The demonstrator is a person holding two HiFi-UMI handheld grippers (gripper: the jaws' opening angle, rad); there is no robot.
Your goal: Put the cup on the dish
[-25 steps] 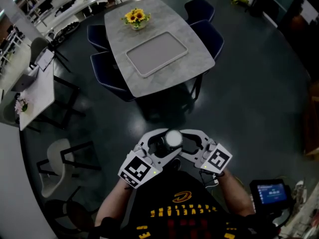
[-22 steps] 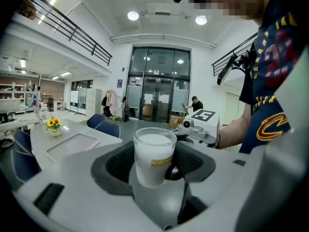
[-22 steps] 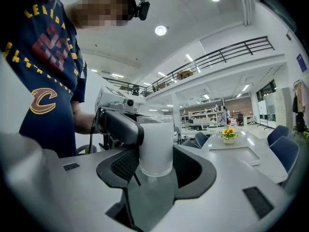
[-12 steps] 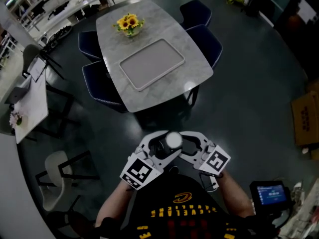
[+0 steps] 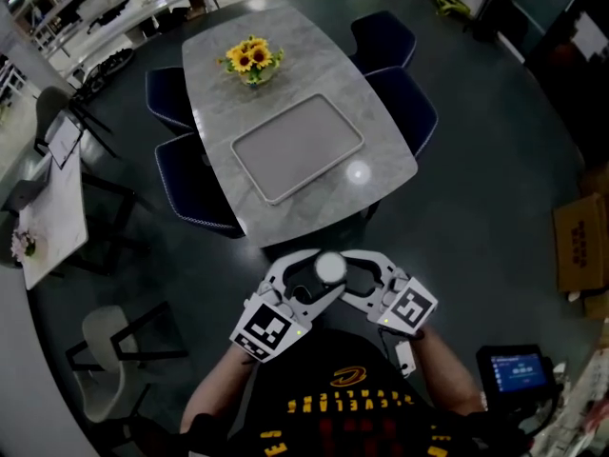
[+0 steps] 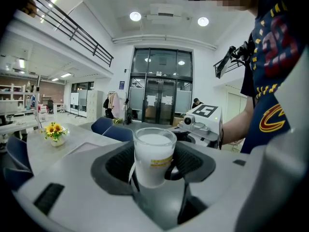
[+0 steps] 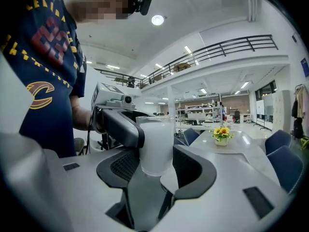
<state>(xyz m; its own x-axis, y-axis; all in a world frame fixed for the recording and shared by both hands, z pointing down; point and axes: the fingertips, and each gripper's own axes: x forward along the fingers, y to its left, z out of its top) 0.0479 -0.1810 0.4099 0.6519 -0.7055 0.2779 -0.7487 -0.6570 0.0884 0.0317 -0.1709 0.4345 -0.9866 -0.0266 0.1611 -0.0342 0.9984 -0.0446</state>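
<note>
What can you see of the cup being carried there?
The cup is a frosted, milky-white tumbler, plastic or glass by its look, with a small yellow label on its side. It stands upright, rim up, in the air before the person's chest, clasped between the jaws of the left hand-held gripper and the right hand-held gripper.

Left claw (image 5: 309, 276) and right claw (image 5: 354, 272) are meeting round a white cup (image 5: 329, 267), holding it above the dark floor (image 5: 495, 198), just short of the table (image 5: 381, 150). A grey tray (image 5: 297, 148) and sunflowers (image 5: 251, 57) are sitting on the table, with dark blue chairs (image 5: 186, 179) standing alongside
</note>
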